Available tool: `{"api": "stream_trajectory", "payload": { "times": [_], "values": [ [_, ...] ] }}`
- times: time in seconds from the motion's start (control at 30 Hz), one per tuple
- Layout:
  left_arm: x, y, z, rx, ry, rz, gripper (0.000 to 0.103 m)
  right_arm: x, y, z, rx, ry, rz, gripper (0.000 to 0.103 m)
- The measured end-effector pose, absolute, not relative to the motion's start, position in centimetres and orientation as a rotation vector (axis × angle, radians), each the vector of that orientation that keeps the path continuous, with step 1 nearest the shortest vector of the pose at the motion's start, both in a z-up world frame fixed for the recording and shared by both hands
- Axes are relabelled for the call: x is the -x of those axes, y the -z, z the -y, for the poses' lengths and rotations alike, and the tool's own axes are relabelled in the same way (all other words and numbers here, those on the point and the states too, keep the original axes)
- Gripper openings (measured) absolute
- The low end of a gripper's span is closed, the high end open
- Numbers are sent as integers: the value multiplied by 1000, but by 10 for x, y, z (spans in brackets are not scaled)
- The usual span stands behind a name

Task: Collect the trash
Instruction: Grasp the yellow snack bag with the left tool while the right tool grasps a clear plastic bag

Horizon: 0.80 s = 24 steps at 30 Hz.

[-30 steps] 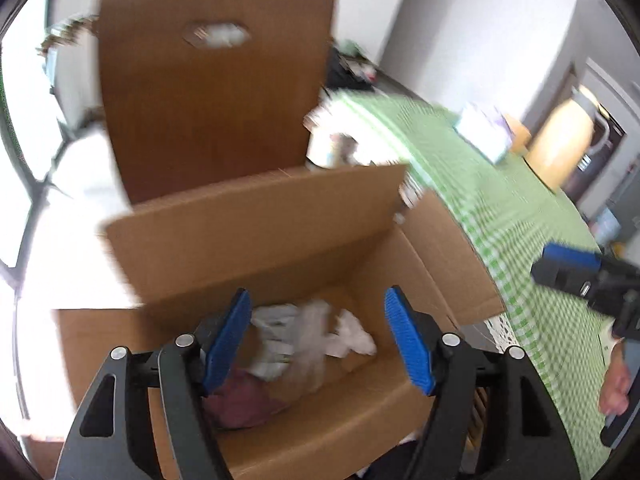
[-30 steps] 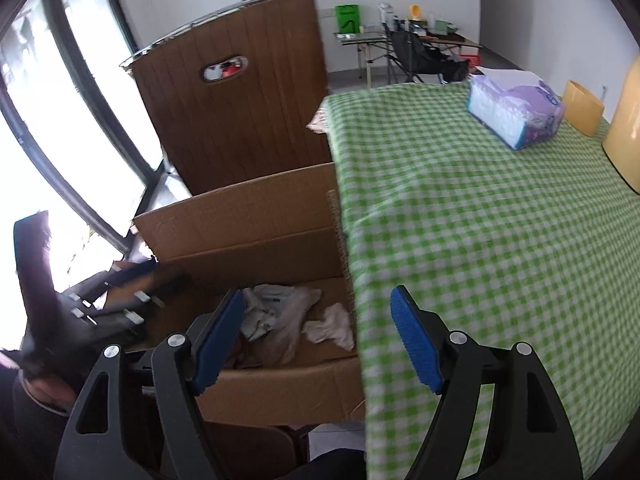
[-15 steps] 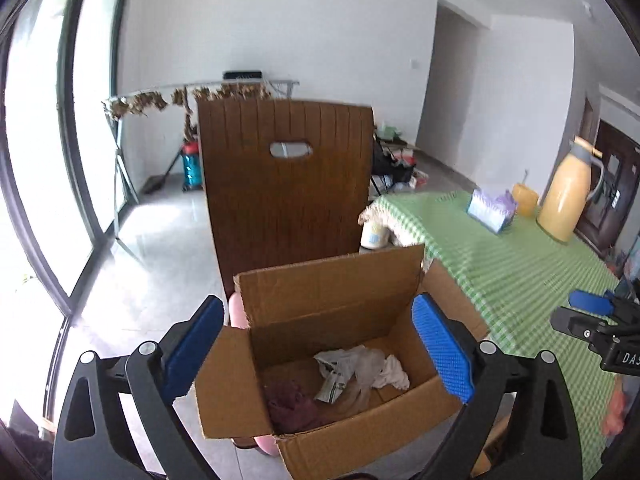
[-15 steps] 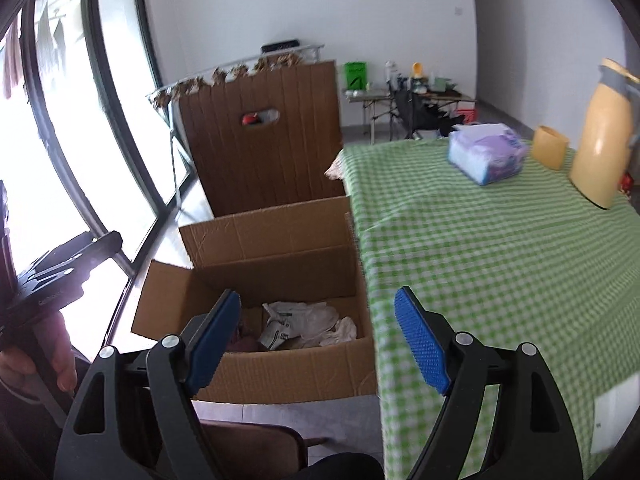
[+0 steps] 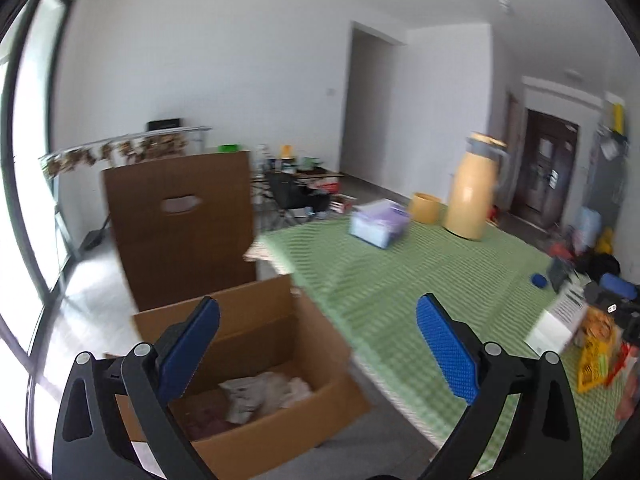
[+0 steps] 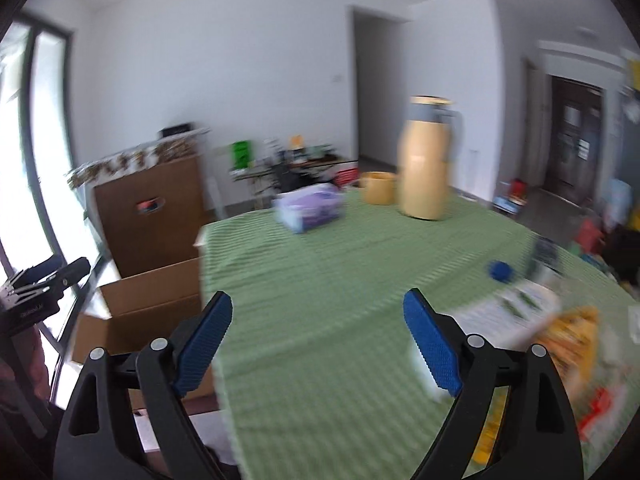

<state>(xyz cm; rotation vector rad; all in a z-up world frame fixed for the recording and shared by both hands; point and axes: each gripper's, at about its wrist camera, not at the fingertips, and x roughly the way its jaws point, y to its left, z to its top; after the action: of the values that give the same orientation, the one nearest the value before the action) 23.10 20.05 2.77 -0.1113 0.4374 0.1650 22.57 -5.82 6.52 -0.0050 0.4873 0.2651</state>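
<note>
Fingers on both grippers are spread wide with nothing between them; the left gripper (image 5: pixel 318 348) and right gripper (image 6: pixel 318 342) have just been opening. Crumpled trash (image 5: pixel 266 394) sits in the open cardboard box (image 5: pixel 280 424) beside the desk (image 6: pixel 340 280), too bunched to show any direction.

bright daylight from left window (image 5: pixel 24 200), motion blur, fisheye
</note>
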Motion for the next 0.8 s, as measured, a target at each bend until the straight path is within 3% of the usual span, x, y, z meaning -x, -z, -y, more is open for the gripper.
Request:
{"api": "stream_trajectory", "payload": {
  "times": [0.53, 0.8],
  "values": [
    [-274, 1, 47, 2, 491, -527, 95, -133, -2, 329, -265, 354, -594, 84],
    [-295, 48, 157, -142, 706, -652, 96, -121, 27, 361, -333, 336, -652, 84]
  ]
}}
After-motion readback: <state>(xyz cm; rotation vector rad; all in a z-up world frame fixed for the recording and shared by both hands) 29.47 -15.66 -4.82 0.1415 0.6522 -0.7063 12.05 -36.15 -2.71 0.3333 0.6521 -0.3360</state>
